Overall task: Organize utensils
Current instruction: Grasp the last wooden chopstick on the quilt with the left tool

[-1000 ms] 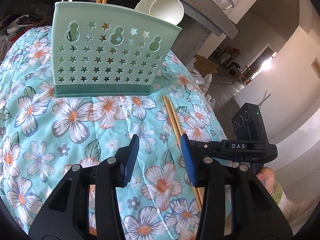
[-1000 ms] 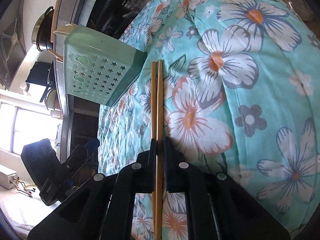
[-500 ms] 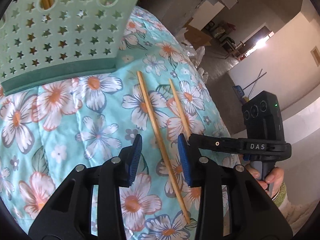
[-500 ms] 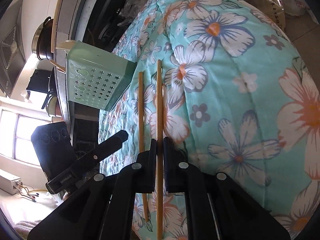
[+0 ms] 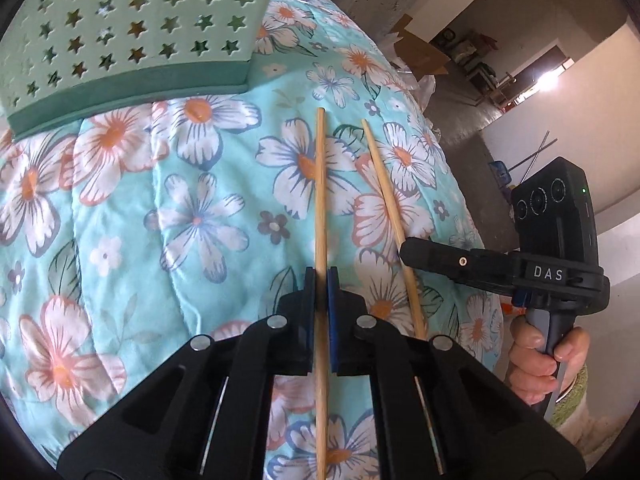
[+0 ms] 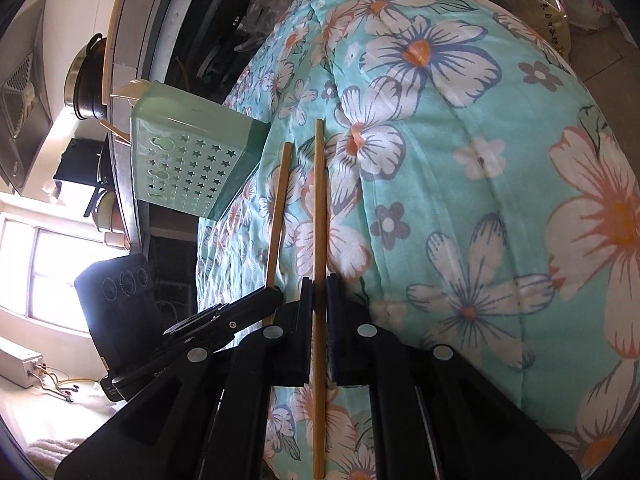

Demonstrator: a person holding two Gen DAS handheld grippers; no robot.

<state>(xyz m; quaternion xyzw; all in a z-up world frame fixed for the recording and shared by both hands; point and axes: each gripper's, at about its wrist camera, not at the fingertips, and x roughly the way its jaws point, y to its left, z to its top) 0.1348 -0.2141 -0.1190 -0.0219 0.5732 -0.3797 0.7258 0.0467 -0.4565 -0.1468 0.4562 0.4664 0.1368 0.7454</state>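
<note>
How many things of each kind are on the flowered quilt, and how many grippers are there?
Chopsticks: 2, one in the left gripper, one in the right gripper
Green utensil holder: 1
Grippers: 2
Total: 5

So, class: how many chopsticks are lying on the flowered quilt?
2. One is clamped in the left gripper, the other in the right gripper. More stand in the holder, partly hidden.

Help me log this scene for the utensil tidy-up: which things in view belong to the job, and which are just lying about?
Part of the job:
- left chopstick, in the left tool
- right chopstick, in the right tool
- green star-holed caddy

Just lying about:
- floral quilt
- cooking pot
- cardboard box
</note>
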